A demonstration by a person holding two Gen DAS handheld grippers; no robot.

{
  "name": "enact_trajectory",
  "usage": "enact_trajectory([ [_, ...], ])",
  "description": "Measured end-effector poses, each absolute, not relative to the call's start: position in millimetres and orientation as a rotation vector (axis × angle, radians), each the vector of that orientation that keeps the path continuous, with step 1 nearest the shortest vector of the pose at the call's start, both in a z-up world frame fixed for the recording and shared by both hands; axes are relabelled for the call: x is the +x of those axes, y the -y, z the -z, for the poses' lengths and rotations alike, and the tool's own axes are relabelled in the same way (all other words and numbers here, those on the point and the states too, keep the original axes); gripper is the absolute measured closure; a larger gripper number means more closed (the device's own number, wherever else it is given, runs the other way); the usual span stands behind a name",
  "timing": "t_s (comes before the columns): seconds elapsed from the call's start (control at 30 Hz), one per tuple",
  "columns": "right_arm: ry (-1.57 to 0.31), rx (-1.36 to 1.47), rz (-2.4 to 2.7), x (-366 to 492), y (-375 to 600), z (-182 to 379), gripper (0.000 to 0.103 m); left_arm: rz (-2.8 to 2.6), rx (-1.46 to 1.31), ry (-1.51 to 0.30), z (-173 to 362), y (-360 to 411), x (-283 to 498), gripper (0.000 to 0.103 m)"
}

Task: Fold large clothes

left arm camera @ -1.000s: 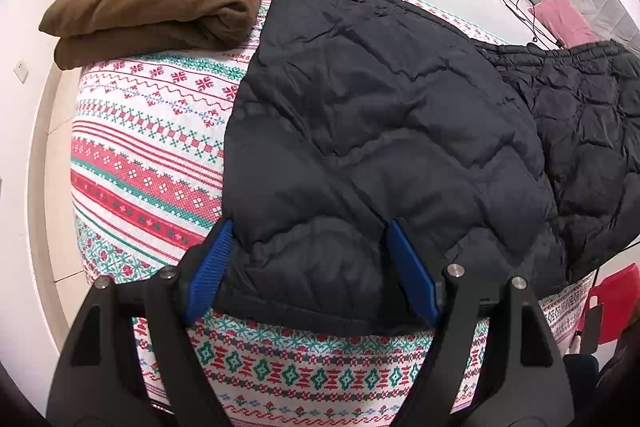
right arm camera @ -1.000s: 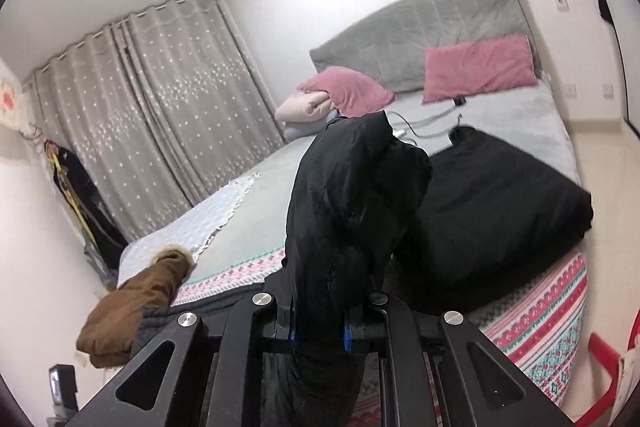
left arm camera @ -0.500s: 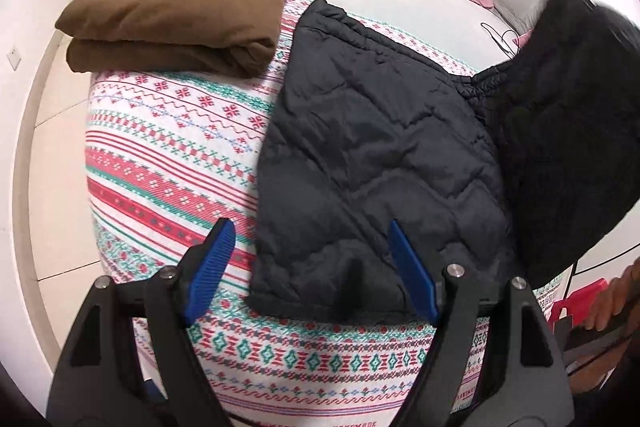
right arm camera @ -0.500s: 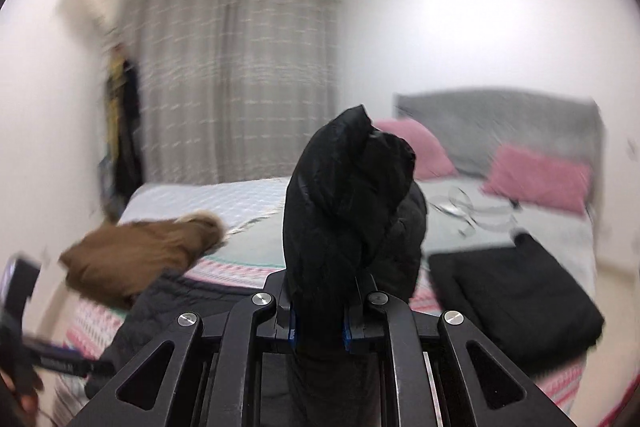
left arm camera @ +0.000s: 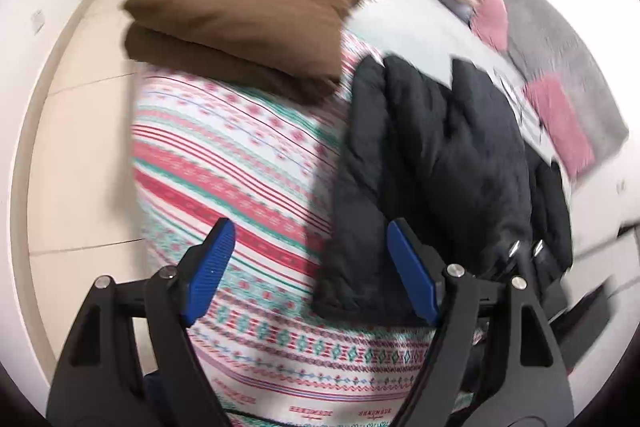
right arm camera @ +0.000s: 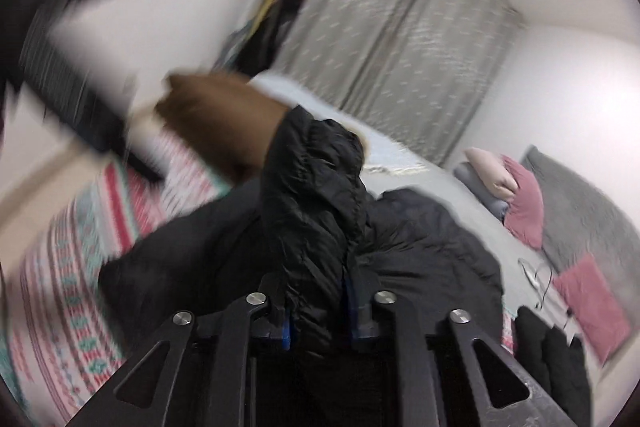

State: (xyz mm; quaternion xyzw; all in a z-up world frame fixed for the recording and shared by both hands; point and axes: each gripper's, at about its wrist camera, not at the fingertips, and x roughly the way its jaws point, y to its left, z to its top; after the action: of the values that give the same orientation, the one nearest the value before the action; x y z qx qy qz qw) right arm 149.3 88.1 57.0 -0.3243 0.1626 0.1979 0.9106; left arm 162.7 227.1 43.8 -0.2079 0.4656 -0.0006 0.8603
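A black quilted puffer jacket (left arm camera: 420, 163) lies on the patterned bedspread (left arm camera: 248, 163) at the foot of the bed. My left gripper (left arm camera: 308, 267) is open and empty, its blue pads (left arm camera: 212, 263) just left of the jacket's near edge. My right gripper (right arm camera: 318, 319) is shut on a bunched fold of the black jacket (right arm camera: 316, 195) and holds it raised over the rest of the garment. The right gripper (left arm camera: 524, 255) also shows in the left wrist view, at the jacket's right side. Both views are motion-blurred.
A folded brown coat (left arm camera: 240, 15) lies on the bed's far left corner, also seen in the right wrist view (right arm camera: 224, 115). Pink pillows (left arm camera: 560, 115) rest against a grey headboard. A second black garment (right arm camera: 552, 359) lies at the right. Floor borders the bed's left.
My right gripper has swung the held fold leftward across the jacket, which now looks narrower. My left gripper has drawn back to the left, off the jacket's edge.
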Motion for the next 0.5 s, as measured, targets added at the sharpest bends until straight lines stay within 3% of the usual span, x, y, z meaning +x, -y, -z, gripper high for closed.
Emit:
enact_trajectory([
  [0.17, -0.316, -0.845, -0.408, 134, -112, -24, 0.059, -0.007, -0.488, -0.965, -46, -241, 162, 0.024],
  [0.4, -0.352, -0.807, -0.498, 130, -105, -29, 0.059, 0.066, -0.493, -0.988, -44, -220, 171, 0.024],
  [0.5, -0.36, -0.777, -0.542, 128, -100, -29, 0.071, 0.077, -0.489, -0.978, -45, -216, 174, 0.024],
])
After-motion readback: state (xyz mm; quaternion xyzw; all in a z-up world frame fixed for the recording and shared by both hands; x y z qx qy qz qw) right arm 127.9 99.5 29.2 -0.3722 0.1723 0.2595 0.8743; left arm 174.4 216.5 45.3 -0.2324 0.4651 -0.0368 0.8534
